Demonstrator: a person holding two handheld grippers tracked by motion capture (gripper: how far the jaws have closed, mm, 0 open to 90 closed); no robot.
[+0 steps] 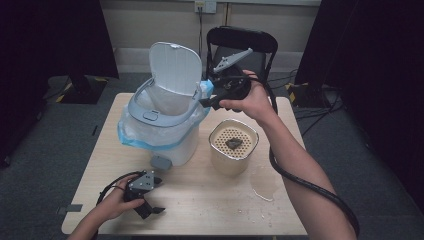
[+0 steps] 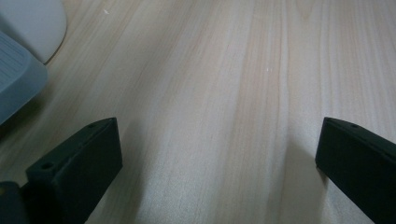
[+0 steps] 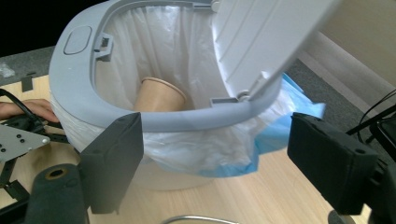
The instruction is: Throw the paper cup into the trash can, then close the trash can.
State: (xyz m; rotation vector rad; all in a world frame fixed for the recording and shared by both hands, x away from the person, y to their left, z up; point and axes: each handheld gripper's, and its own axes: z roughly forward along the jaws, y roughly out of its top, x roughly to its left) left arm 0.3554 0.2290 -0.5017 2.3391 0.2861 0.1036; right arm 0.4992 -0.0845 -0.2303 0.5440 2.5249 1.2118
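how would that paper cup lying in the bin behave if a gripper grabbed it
The paper cup looks thin-walled, so it would probably feel light and dent under firm jaws. It leans tilted against the loose bin liner, so it may well slide or roll when nudged.

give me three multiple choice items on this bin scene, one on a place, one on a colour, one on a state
1. Where is the paper cup?
A. inside the bin
B. on the table
C. in the right gripper

2. What colour is the edge of the bin liner?
A. red
B. blue
C. black

3. How is the bin lid?
A. shut
B. lying on the table
C. raised open

Answers:
1. A, the right gripper view shows it lying in the liner inside the bin.
2. B, a blue edge hangs below the grey rim.
3. C, it stands upright over the opening.
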